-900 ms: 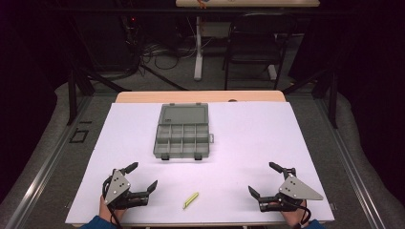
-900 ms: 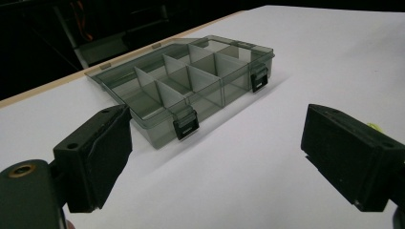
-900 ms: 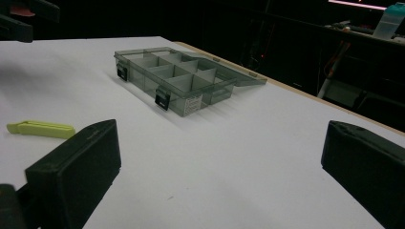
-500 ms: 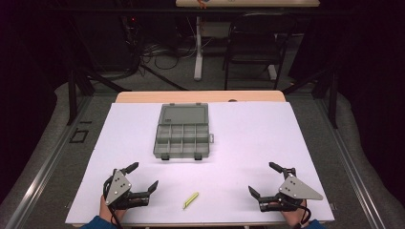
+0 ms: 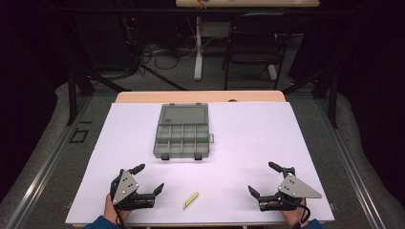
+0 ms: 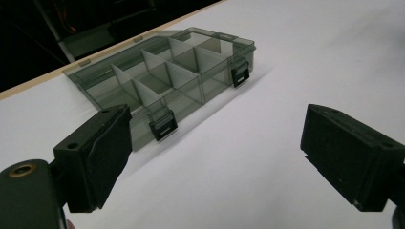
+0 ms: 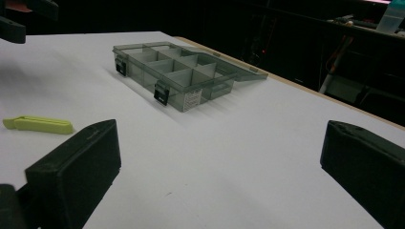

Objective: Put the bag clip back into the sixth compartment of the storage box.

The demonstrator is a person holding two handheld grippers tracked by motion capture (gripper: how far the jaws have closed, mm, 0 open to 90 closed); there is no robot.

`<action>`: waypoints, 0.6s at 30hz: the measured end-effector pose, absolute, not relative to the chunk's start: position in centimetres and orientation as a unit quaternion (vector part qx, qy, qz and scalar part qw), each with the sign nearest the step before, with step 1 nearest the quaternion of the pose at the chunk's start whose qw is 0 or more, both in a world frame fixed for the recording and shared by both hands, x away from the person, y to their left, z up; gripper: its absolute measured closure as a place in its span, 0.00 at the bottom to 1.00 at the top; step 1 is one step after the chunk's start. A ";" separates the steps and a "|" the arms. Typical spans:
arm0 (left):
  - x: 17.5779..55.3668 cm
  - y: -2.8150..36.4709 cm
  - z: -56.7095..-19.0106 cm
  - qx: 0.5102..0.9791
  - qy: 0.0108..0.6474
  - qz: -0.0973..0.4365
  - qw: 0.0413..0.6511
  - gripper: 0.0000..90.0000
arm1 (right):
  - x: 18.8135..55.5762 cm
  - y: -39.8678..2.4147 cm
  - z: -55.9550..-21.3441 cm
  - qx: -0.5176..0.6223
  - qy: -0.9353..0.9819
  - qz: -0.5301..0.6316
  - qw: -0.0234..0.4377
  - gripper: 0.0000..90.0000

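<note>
A grey translucent compartment box (image 5: 183, 132) lies in the middle of the white table (image 5: 248, 138) with its lid folded open toward the far side; its several compartments look empty (image 6: 162, 76) (image 7: 179, 71). A small yellow-green clip (image 5: 190, 200) (image 7: 38, 124) lies flat near the front edge, between the hands. My left gripper (image 5: 151, 178) rests at the front left, open, nothing between its jaws (image 6: 212, 157). At the front right my right gripper (image 5: 264, 179) is open too and holds nothing (image 7: 219, 176). The far left gripper shows at the top left of the right gripper view (image 7: 19, 19).
The table's wooden far edge (image 5: 200, 97) shows behind the box. Beyond it stand a chair (image 5: 253, 47), a desk leg and loose cables on the floor. Dark frame rails run along both sides of the table.
</note>
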State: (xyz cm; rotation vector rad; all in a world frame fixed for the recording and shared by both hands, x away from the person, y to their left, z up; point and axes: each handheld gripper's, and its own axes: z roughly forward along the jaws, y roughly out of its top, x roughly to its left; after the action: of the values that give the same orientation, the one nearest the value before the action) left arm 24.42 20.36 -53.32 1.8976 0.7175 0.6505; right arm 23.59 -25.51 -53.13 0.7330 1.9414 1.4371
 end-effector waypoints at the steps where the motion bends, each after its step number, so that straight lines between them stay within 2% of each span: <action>1: 24.3 20.1 -53.2 0.780 0.294 0.267 0.483 0.12 | 23.6 -25.5 -53.1 0.276 0.734 0.542 0.303 0.00; 18: 24.1 17.2 -52.8 0.809 0.278 0.248 0.455 0.12 | 23.7 -25.4 -53.2 0.278 0.733 0.541 0.306 0.00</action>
State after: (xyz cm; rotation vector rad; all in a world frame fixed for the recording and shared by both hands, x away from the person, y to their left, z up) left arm 24.09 17.15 -52.83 1.9942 0.6850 0.6128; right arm 23.71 -25.40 -53.22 0.7353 1.9395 1.4305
